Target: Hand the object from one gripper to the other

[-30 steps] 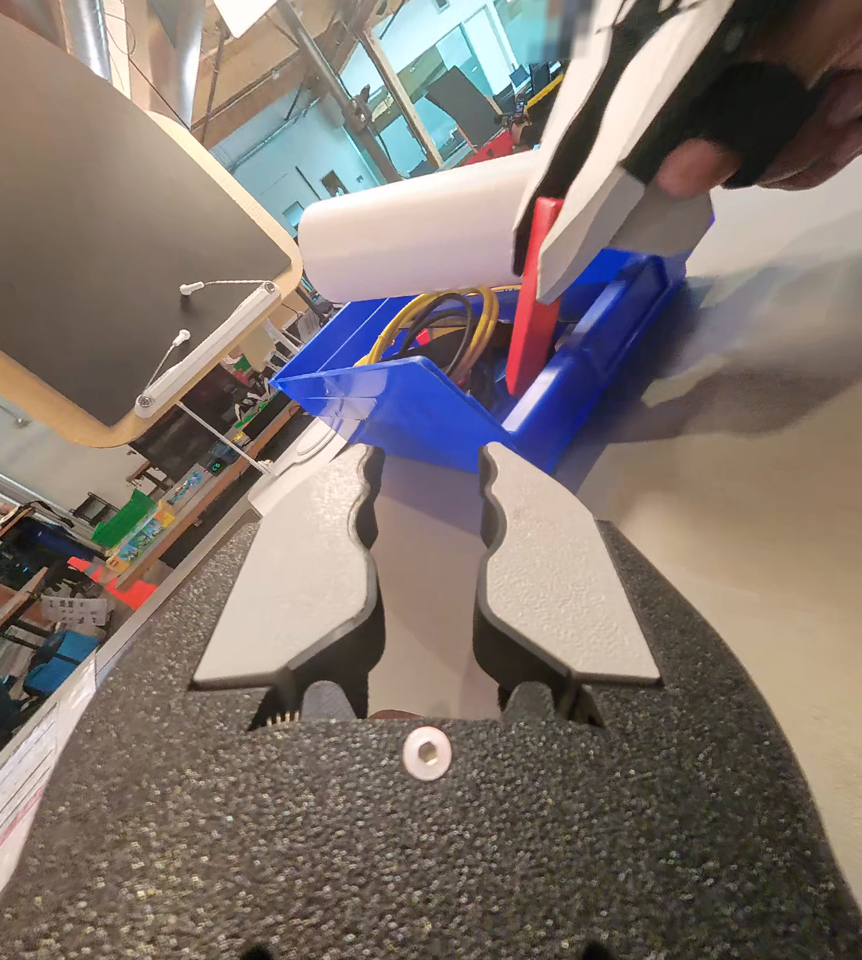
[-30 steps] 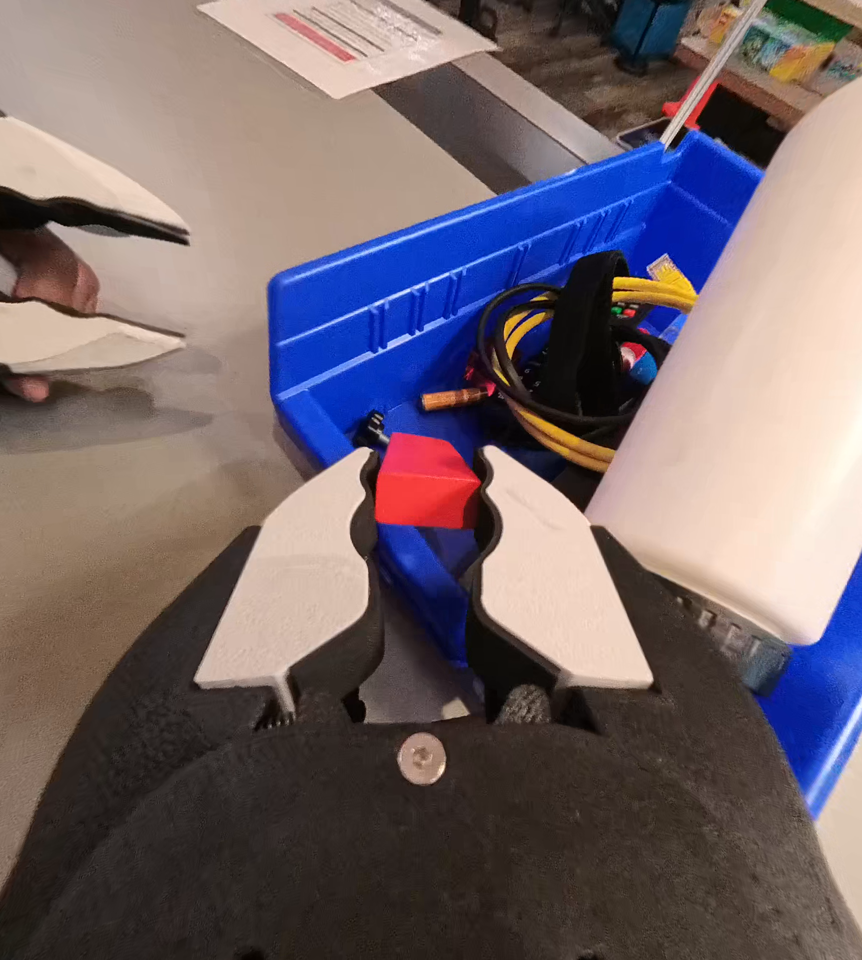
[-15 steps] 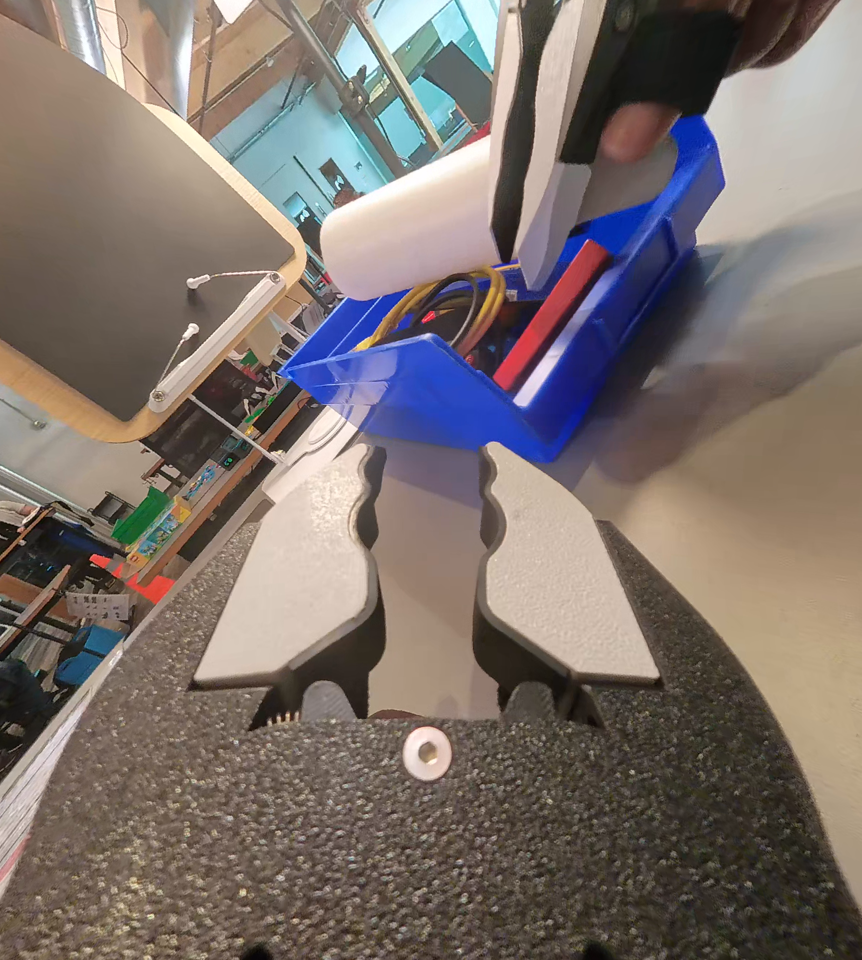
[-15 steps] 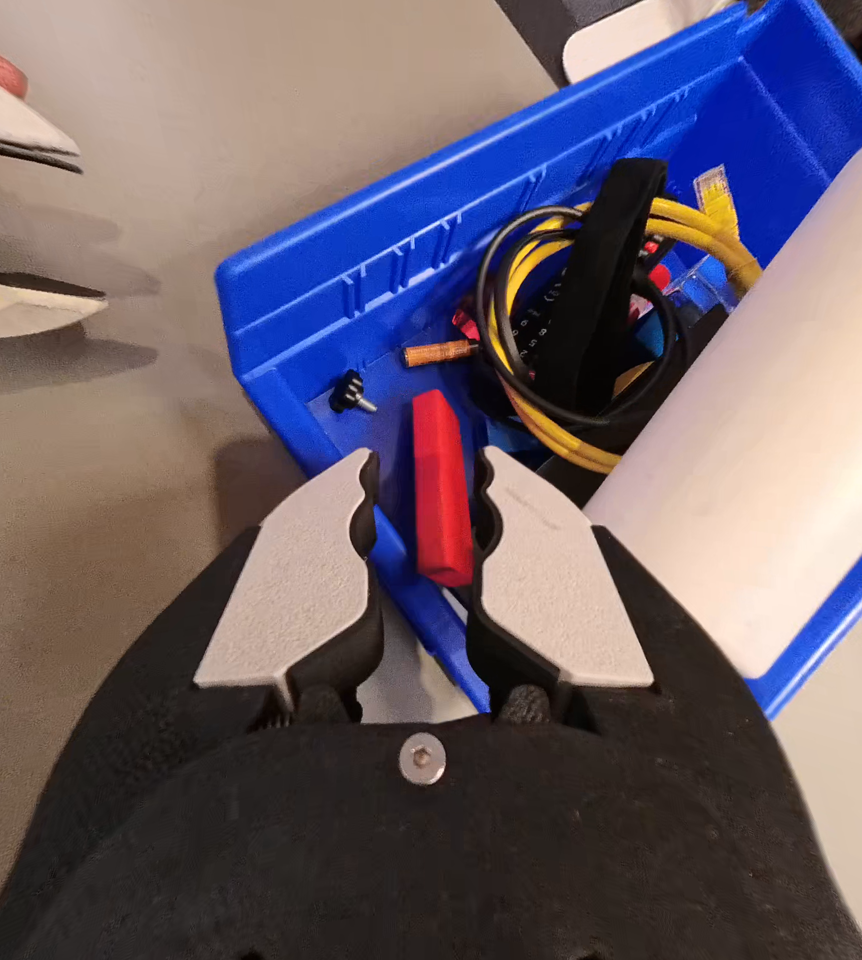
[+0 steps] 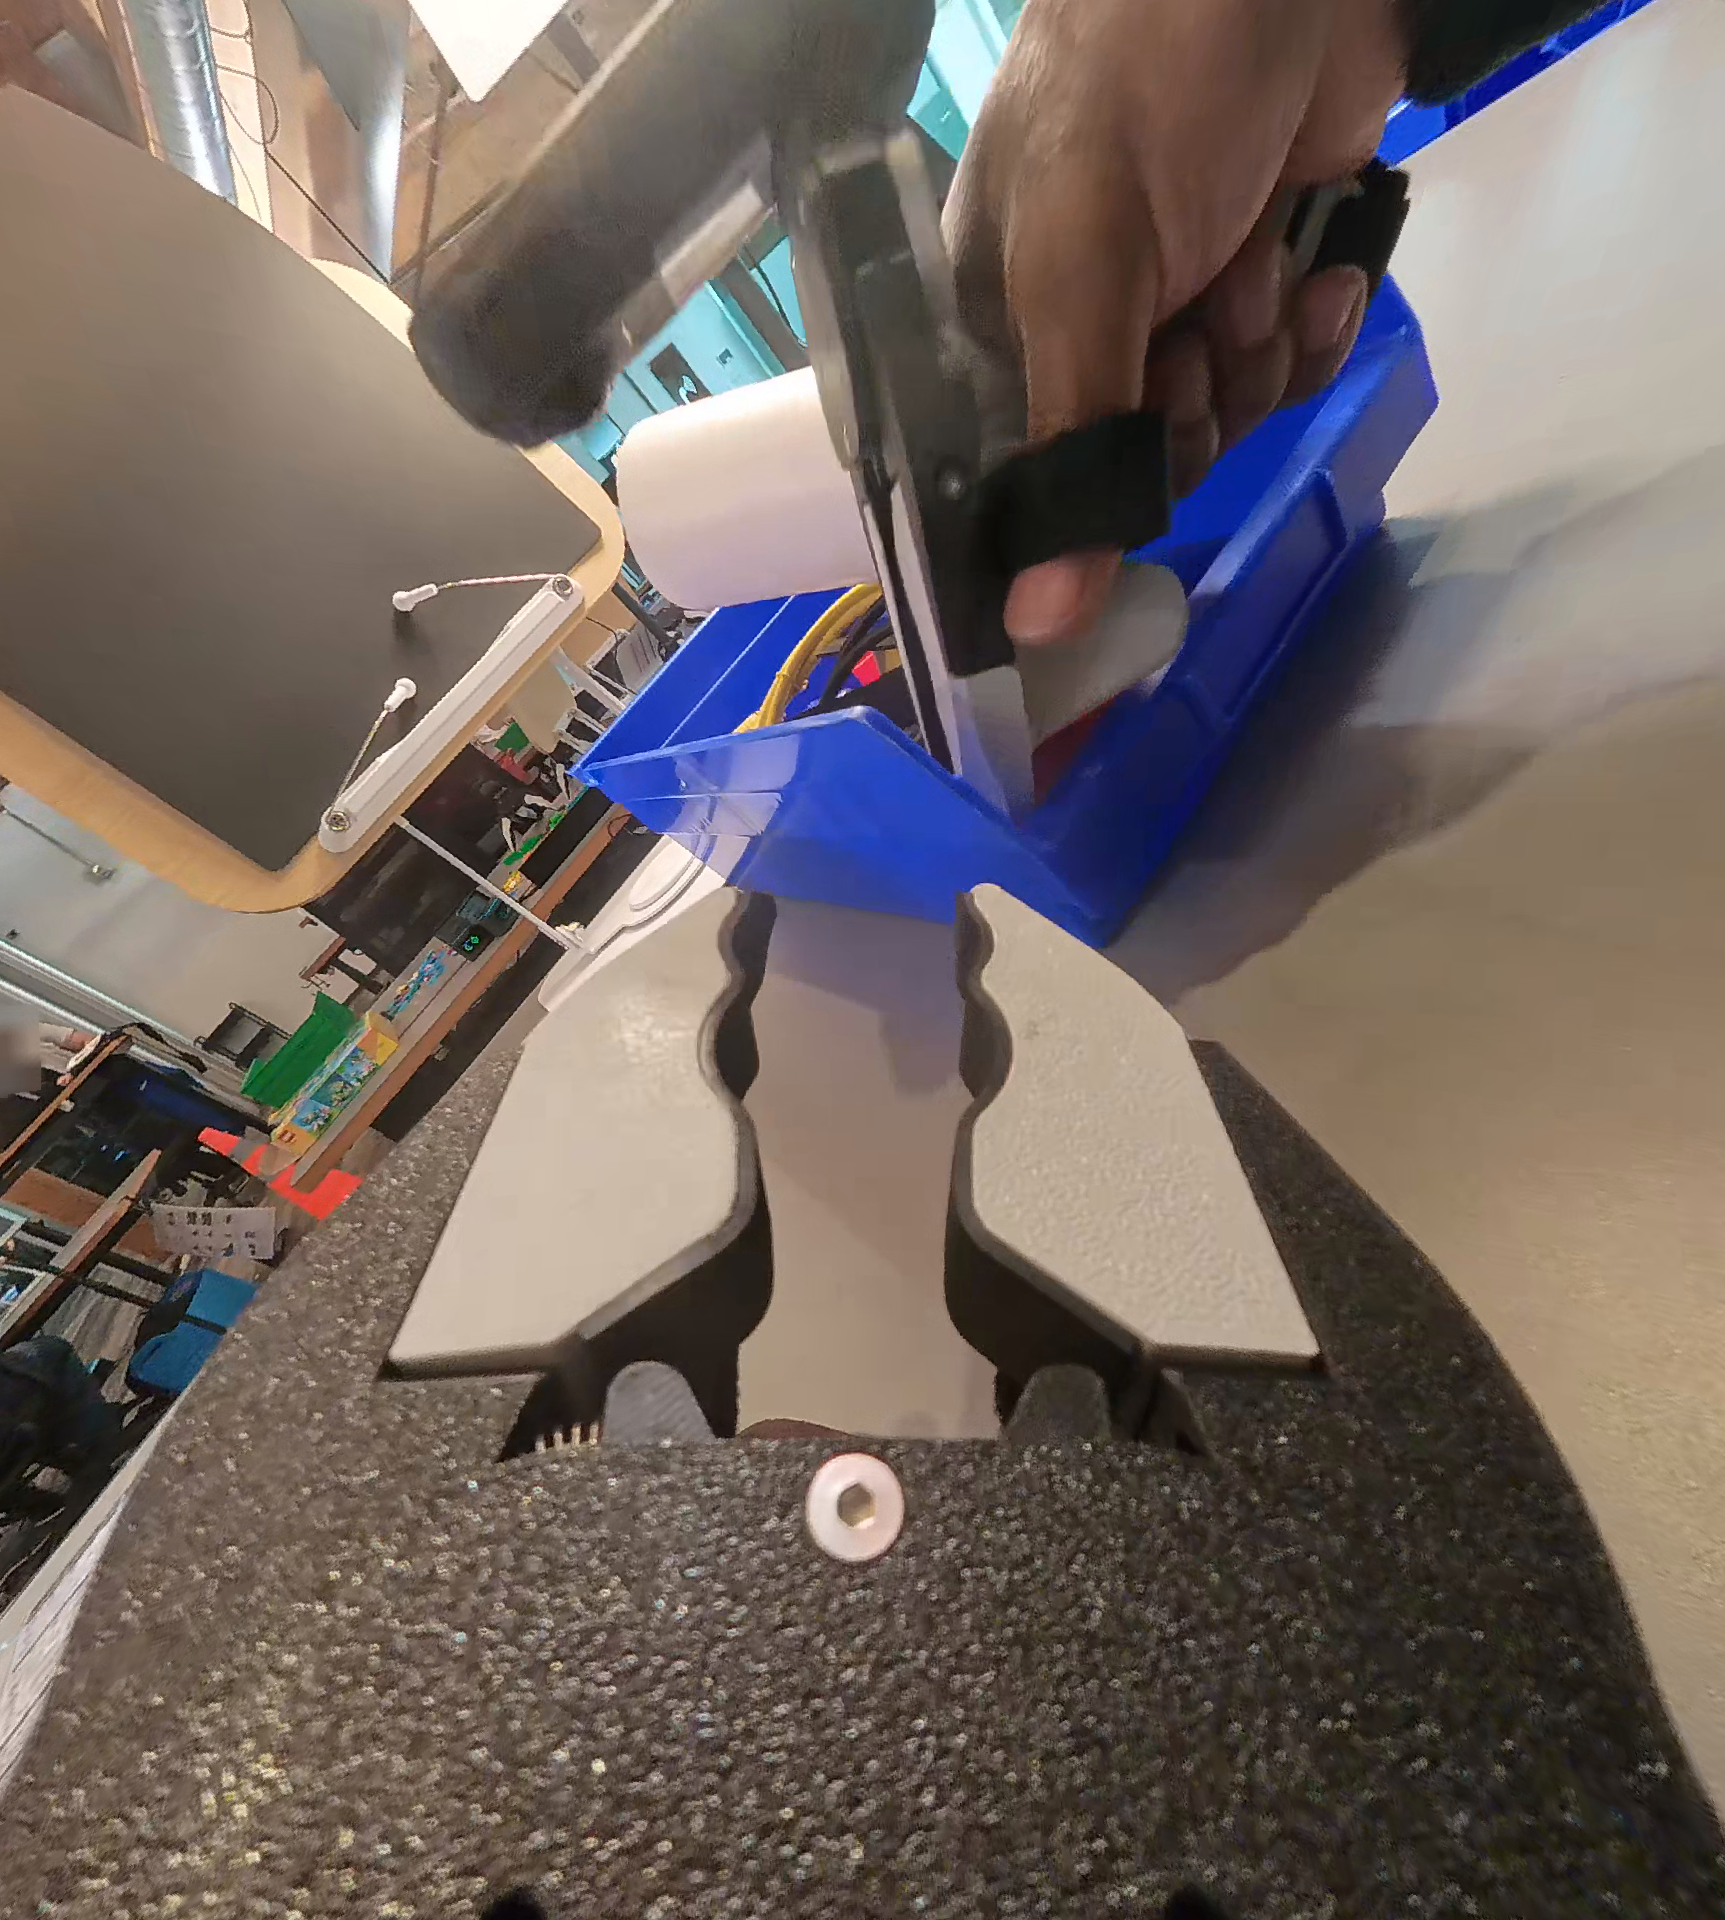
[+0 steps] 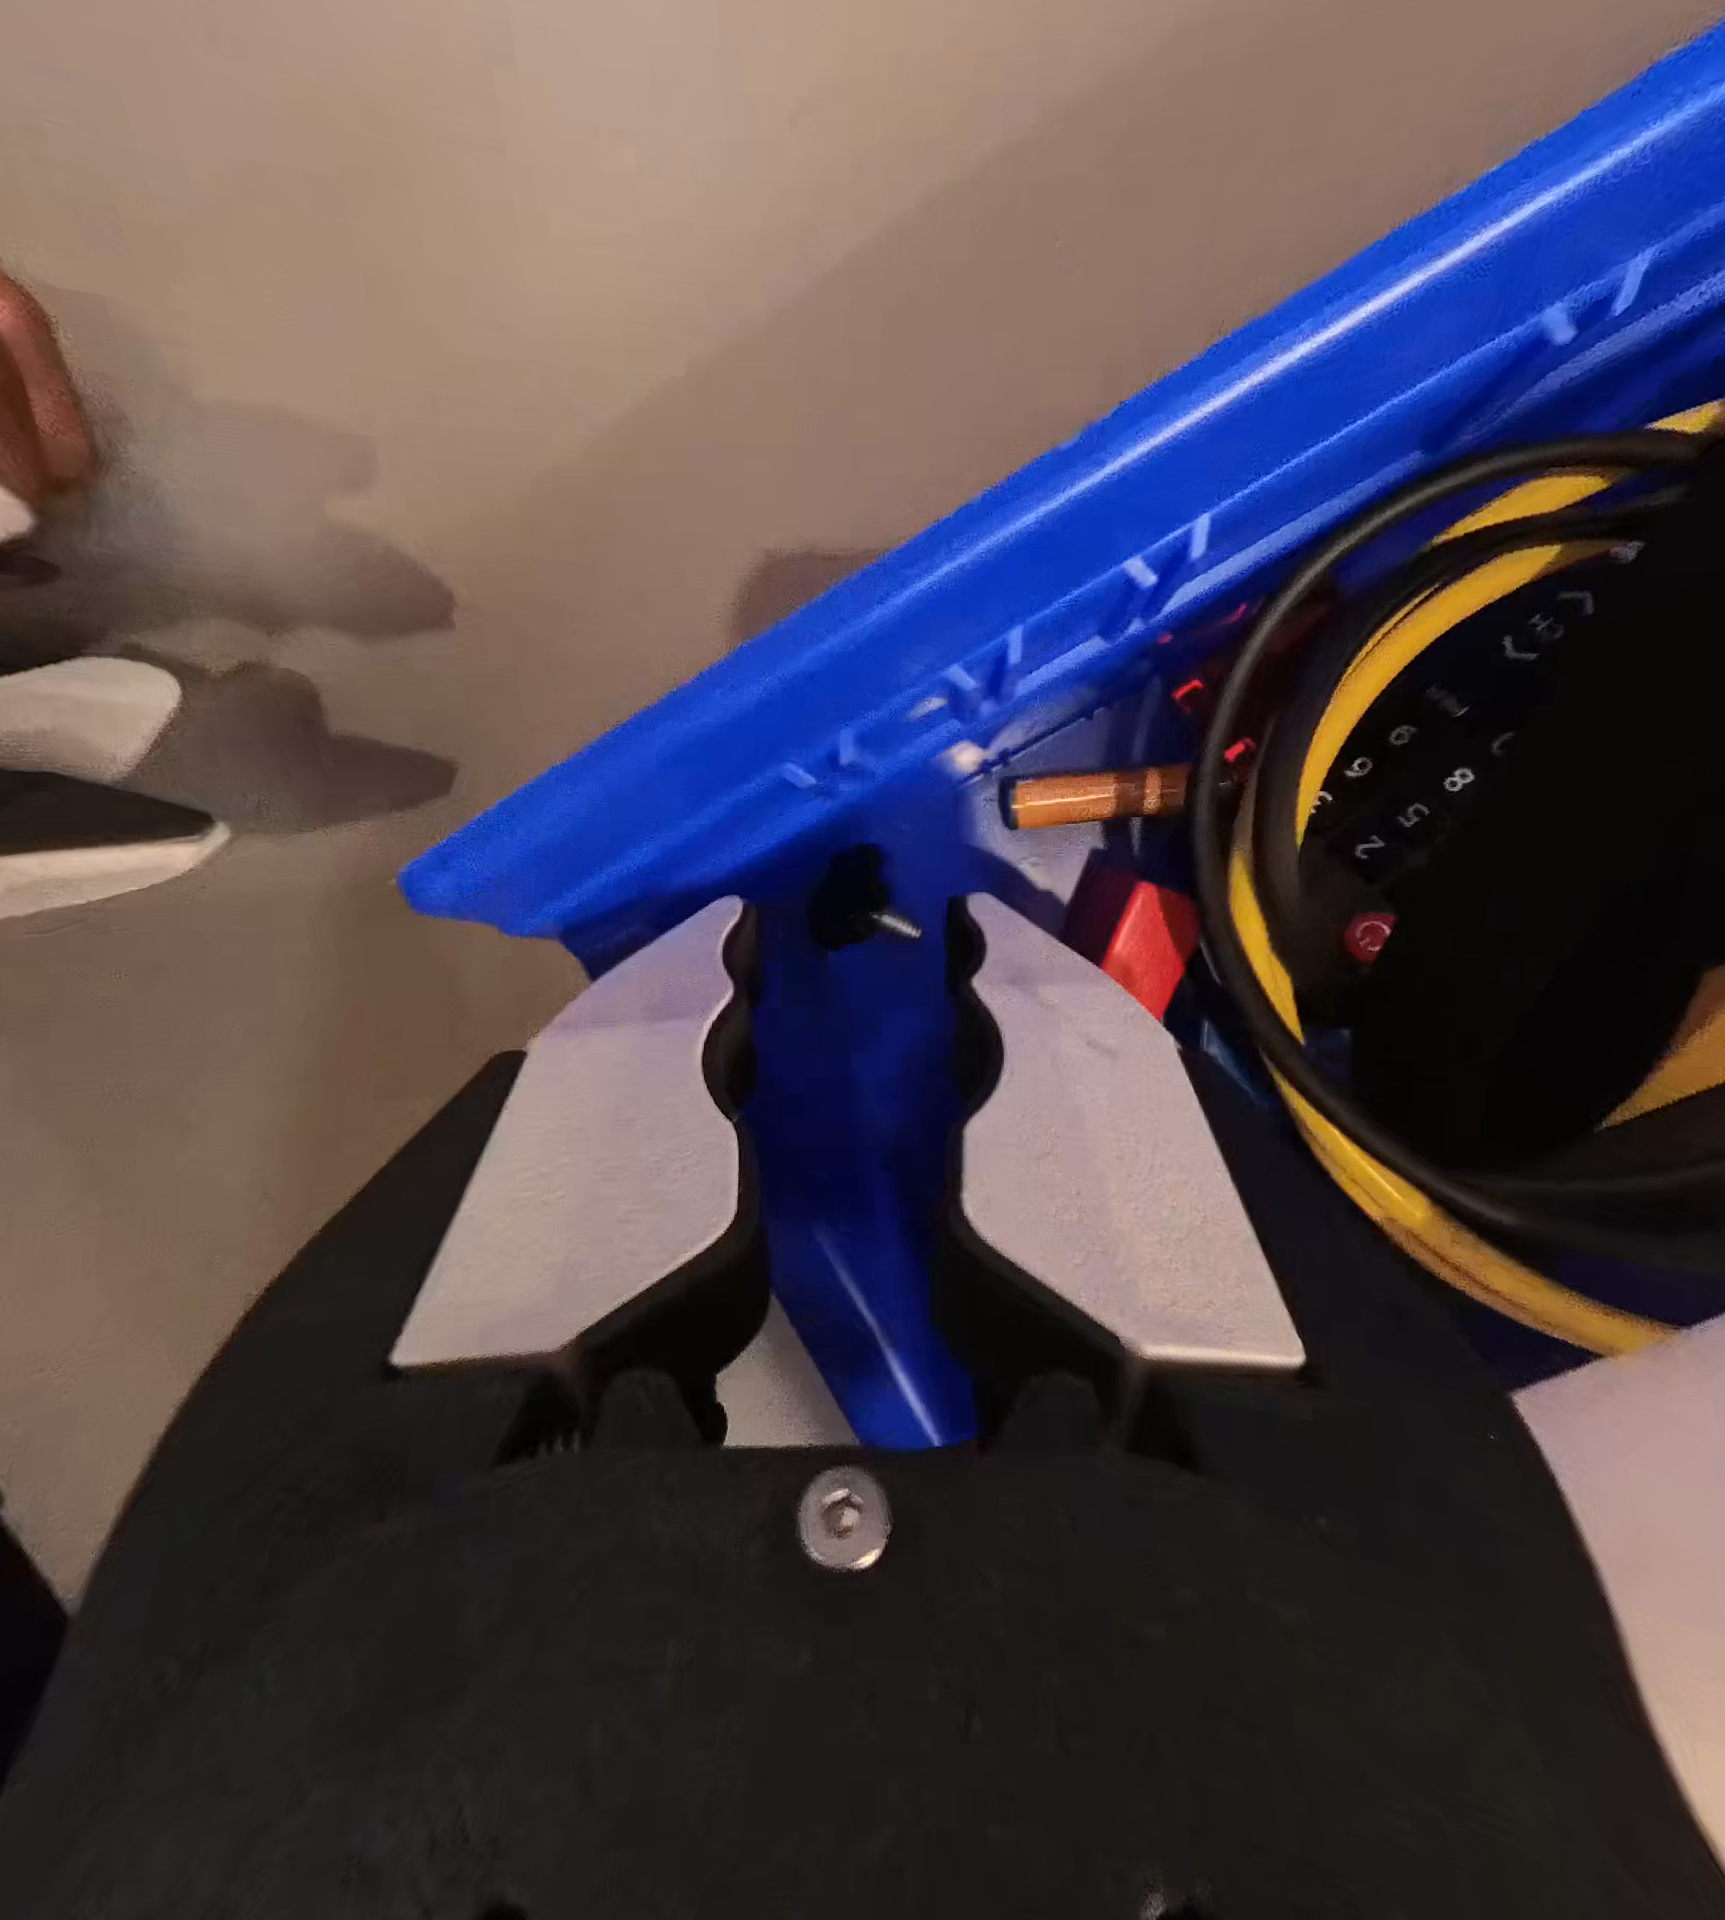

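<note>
1. My left gripper (image 5: pixel 858 1049) sits at lower centre of its view, jaws apart and empty over the grey table (image 5: pixel 1512 1143).
2. Right gripper (image 6: pixel 853 1049) gapes empty (inside the blue bin (image 6: pixel 1045 644)), red block (image 6: pixel 1144 951) just right of it.

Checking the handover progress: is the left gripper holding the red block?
No, the left gripper is open with only bare table between its fingers; the red block lies in the blue bin.
</note>
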`<move>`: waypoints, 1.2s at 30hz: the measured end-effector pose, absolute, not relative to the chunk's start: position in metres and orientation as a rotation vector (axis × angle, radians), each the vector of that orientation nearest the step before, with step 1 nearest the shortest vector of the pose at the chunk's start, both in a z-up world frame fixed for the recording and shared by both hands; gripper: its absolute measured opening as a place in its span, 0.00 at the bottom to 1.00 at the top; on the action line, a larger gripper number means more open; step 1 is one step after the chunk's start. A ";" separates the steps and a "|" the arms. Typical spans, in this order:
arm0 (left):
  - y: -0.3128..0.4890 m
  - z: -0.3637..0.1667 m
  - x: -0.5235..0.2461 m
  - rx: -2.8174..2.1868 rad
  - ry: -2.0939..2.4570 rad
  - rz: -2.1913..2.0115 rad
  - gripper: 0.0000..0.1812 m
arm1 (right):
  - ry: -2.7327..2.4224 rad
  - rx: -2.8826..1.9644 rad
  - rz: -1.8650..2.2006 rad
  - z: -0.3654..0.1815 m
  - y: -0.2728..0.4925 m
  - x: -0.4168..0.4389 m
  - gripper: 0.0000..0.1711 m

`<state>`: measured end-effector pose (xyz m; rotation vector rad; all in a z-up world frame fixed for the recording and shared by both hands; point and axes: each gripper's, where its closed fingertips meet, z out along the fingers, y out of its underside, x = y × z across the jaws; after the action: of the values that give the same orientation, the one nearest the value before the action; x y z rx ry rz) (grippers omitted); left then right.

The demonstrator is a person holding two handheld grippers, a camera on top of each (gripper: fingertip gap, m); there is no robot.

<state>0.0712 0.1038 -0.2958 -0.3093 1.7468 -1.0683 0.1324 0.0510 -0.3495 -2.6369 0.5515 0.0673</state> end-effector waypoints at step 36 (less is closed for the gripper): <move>0.100 -0.290 0.075 -0.378 1.686 -1.110 0.17 | 0.462 -2.246 -0.212 -0.318 0.017 0.132 0.00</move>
<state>0.0747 0.0999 -0.2899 -0.3780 1.6860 -1.1098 0.1317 0.0175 -0.3175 -2.2461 0.4618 -0.2124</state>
